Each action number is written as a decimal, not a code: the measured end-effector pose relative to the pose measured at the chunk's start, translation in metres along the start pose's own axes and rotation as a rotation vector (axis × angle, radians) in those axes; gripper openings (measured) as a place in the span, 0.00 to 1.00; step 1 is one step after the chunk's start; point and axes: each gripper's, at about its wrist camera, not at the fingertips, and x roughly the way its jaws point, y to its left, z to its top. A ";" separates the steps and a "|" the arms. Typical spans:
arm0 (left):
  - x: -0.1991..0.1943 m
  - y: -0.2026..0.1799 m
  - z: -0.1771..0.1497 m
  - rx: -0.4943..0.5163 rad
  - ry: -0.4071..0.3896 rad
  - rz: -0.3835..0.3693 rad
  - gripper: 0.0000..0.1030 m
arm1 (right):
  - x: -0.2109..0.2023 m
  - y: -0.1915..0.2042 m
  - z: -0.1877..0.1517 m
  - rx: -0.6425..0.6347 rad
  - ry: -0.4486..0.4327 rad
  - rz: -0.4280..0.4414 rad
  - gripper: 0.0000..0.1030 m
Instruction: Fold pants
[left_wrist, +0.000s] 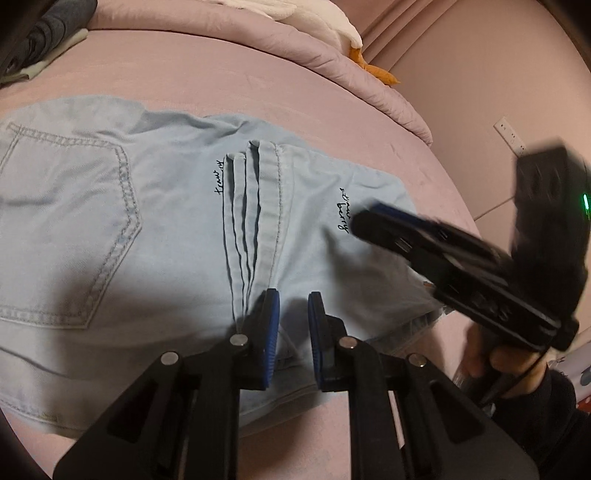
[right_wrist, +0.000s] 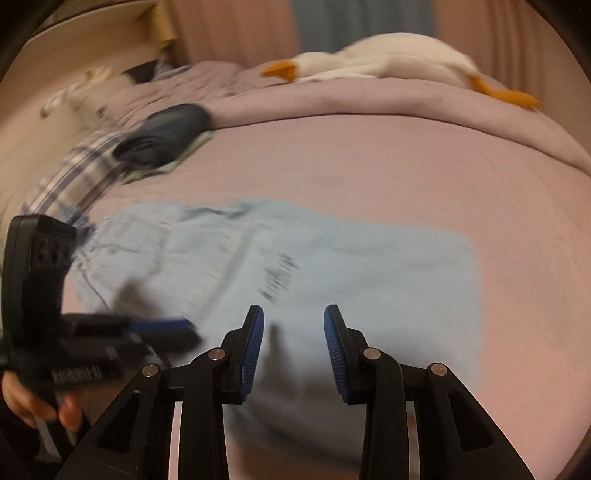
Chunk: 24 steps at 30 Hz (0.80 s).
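Light blue denim pants (left_wrist: 166, 206) lie folded on the pink bed sheet (left_wrist: 229, 81), back pocket to the left and stacked hems in the middle. My left gripper (left_wrist: 293, 306) sits low on the near edge of the pants, just right of the hems. Its blue pads stand a narrow gap apart with a small ridge of denim bunched between them. My right gripper (right_wrist: 293, 317) hovers open over the pants (right_wrist: 369, 266), with nothing between its pads. In the left wrist view the right gripper (left_wrist: 364, 221) hangs over the right part of the pants, by the black script.
A rolled lilac quilt (right_wrist: 406, 103) with a white plush goose (right_wrist: 388, 55) lies along the far side of the bed. A stack of dark folded clothes (right_wrist: 166, 133) and a plaid cloth (right_wrist: 74, 173) sit at the far left. A hand (left_wrist: 495, 358) holds the right gripper's handle.
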 end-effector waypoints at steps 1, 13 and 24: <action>-0.001 0.002 0.001 -0.003 0.000 -0.005 0.15 | 0.007 0.005 0.006 -0.016 0.006 0.019 0.33; -0.002 0.000 0.000 0.055 0.004 0.016 0.15 | 0.091 0.033 0.049 -0.065 0.177 0.058 0.20; 0.003 -0.005 0.004 0.076 0.005 0.034 0.15 | 0.070 0.009 0.042 0.106 0.129 0.114 0.20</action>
